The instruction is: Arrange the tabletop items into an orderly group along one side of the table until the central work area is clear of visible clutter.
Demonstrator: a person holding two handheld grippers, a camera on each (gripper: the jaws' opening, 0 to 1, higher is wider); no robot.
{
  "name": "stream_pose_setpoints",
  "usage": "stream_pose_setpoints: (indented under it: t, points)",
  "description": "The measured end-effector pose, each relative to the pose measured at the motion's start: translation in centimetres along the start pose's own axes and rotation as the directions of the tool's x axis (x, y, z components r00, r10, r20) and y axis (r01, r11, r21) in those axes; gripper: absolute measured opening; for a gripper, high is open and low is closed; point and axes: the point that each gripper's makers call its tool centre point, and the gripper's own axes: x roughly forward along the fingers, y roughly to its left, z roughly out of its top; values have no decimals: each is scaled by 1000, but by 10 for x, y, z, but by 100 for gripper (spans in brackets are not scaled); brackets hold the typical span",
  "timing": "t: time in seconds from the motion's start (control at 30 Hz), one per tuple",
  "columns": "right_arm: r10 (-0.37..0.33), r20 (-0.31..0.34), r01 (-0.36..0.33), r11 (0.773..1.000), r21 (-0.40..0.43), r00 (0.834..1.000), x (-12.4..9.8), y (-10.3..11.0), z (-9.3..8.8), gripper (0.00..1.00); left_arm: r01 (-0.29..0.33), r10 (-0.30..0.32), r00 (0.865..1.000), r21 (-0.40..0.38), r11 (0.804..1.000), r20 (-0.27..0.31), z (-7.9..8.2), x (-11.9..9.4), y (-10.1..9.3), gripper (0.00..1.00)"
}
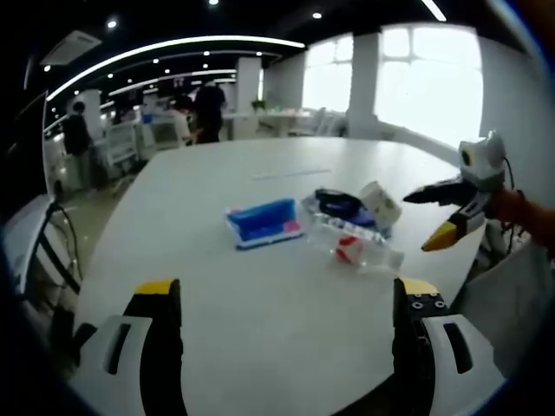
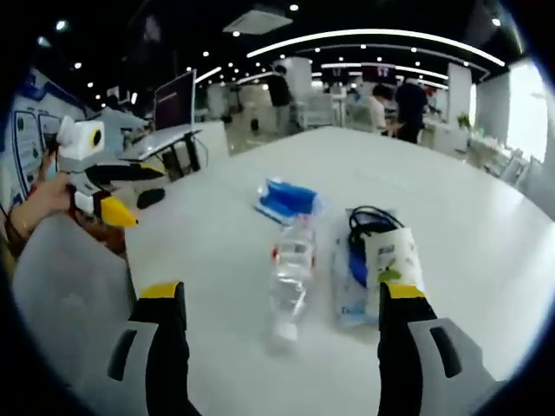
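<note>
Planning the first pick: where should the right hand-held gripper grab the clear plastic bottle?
Grip the clear plastic bottle across its mid-body, near the label. It lies on its side, lengthwise along the right hand-held gripper's line of sight, so a straight approach probably lets the open jaws straddle its width.

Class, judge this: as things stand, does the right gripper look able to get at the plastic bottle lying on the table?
Probably yes: the right gripper is open, and the plastic bottle lies straight ahead between its jaws on bare table.
</note>
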Motion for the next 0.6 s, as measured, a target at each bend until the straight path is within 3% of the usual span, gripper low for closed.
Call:
stream_pose_setpoints:
  t: [0.43, 0.6]
  points:
    - [57, -75, -57, 998, -5, 996, 16, 6, -26, 82, -5, 5, 1000, -3, 1000, -7, -1, 0, 0, 99]
    - [34, -112, -34, 999, 2, 993, 19, 1, -35, 75, -6, 6, 1000, 0, 1000, -6, -1, 0, -1, 99]
